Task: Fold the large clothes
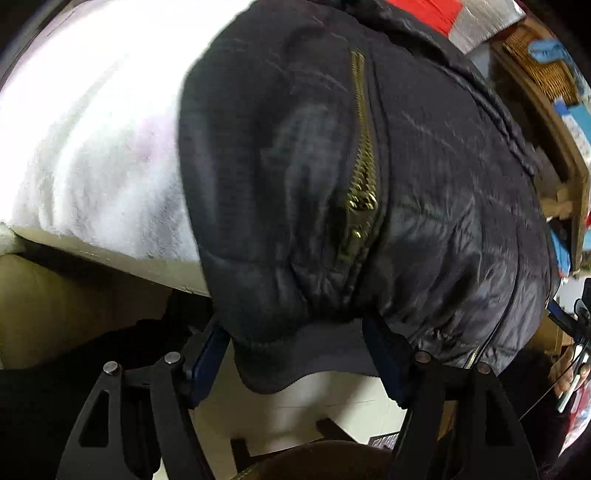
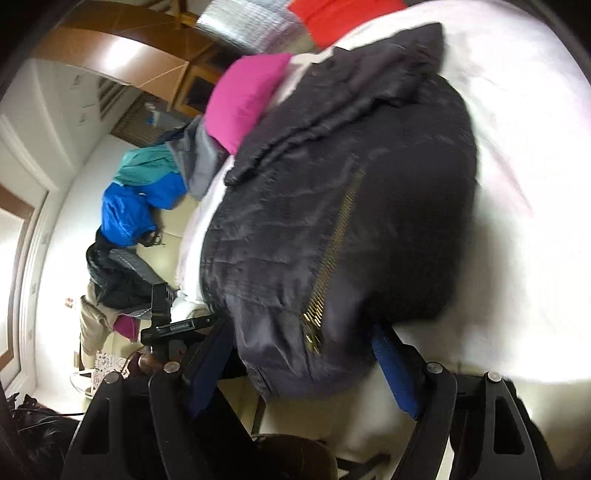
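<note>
A large black quilted jacket (image 1: 424, 166) with a brass zip (image 1: 364, 192) lies on a white fleece blanket (image 1: 92, 147), its hem hanging over the near edge. My left gripper (image 1: 299, 354) has its blue pads either side of the grey ribbed hem, jaws wide apart. In the right wrist view the same jacket (image 2: 332, 221) fills the middle, zip (image 2: 328, 266) running down to the hem. My right gripper (image 2: 299, 362) also straddles the hem with its blue pads wide apart. Neither clearly pinches the cloth.
A pink cushion (image 2: 247, 96), a red item (image 2: 340, 18) and a blue-and-teal garment (image 2: 144, 195) lie at the far side. A dark clothes pile (image 2: 118, 280) sits on the pale floor. A wooden shelf with a wicker basket (image 1: 543, 66) stands at right.
</note>
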### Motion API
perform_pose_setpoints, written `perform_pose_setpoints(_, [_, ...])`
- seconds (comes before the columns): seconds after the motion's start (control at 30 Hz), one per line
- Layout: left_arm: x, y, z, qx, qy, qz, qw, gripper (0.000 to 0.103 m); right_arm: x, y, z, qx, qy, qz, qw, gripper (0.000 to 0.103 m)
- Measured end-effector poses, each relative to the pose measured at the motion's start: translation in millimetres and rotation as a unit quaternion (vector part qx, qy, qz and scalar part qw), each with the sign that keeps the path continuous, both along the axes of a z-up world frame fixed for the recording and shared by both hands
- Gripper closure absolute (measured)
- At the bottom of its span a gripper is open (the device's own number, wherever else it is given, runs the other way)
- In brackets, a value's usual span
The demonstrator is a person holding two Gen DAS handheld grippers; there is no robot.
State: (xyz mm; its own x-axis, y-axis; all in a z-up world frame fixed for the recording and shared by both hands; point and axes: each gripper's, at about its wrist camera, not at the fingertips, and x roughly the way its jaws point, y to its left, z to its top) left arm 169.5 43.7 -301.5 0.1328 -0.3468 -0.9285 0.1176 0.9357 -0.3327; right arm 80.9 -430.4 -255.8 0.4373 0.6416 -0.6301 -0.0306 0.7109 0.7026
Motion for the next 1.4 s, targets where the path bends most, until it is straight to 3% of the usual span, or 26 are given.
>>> perform_pose_setpoints(0.13, [2, -10, 2, -0.008, -0.004, -0.003, 1.0000, 0.035, -7, -4, -27, -0.043, 0.063, -0.008, 0.997, 0.023])
perform_pose_setpoints(0.2, [-5, -7, 5, -0.011, -0.008, 0.001, 0.9999, 0.053, -7, 1, -41, -0.057, 0.088, -0.003, 0.994, 0.023])
perform_pose_setpoints(0.37, [-7, 2, 18, -0.057, -0.024, -0.009, 0.9981, 0.072, -6, 32, -61, -0.081, 0.113, 0.042, 0.989, 0.022])
perform_pose_setpoints(0.5, [-6, 5, 26, -0.083, -0.030, -0.006, 0.9960, 0.069, 0, 57, -79, -0.101, 0.120, 0.041, 0.987, 0.020])
perform_pose_setpoints(0.53, [-6, 5, 23, -0.082, -0.023, -0.005, 0.9964, 0.066, 3, 61, -83, -0.095, 0.123, 0.032, 0.987, 0.020])
perform_pose_setpoints(0.6, [-4, 3, 13, -0.077, -0.009, -0.007, 0.9969, 0.049, 7, 65, -94, -0.075, 0.129, 0.006, 0.989, 0.020])
perform_pose_setpoints(0.67, [-6, -1, 8, -0.070, -0.007, -0.016, 0.9974, 0.049, 6, 69, -97, -0.066, 0.112, -0.023, 0.991, 0.020])
perform_pose_setpoints(0.7, [-6, -4, 8, -0.066, -0.009, -0.017, 0.9976, 0.049, 4, 74, -95, -0.073, 0.097, -0.022, 0.992, 0.028])
perform_pose_setpoints(0.73, [-7, -3, 9, -0.067, -0.013, -0.016, 0.9975, 0.054, 2, 80, -90, -0.079, 0.080, -0.012, 0.994, 0.052])
perform_pose_setpoints(0.8, [-8, -2, 12, -0.067, -0.018, -0.010, 0.9976, 0.080, -3, 91, -75, -0.100, 0.043, 0.001, 0.994, 0.070])
perform_pose_setpoints(0.83, [-8, 0, 13, -0.071, -0.018, -0.003, 0.9973, 0.082, -7, 96, -65, -0.111, 0.022, 0.001, 0.994, 0.081])
perform_pose_setpoints(0.9, [-9, 6, 18, -0.091, -0.022, 0.005, 0.9956, 0.086, -11, 100, -51, -0.112, -0.004, -0.006, 0.994, 0.090])
perform_pose_setpoints(1.03, [-13, 7, 47, -0.133, -0.058, -0.007, 0.9894, 0.088, -7, 105, -8, -0.122, -0.058, -0.022, 0.991, 0.092])
perform_pose_setpoints(1.17, [-1, 22, 94, -0.220, -0.090, -0.008, 0.9713, 0.089, 3, 107, 47, -0.124, -0.133, -0.037, 0.983, 0.093])
perform_pose_setpoints(1.3, [34, 28, 133, -0.237, -0.143, 0.008, 0.9611, 0.090, 49, 89, 86, -0.117, -0.164, -0.077, 0.976, 0.093])
perform_pose_setpoints(1.4, [77, 18, 139, -0.239, -0.151, 0.032, 0.9587, 0.090, 97, 68, 89, -0.093, -0.151, -0.100, 0.979, 0.093])
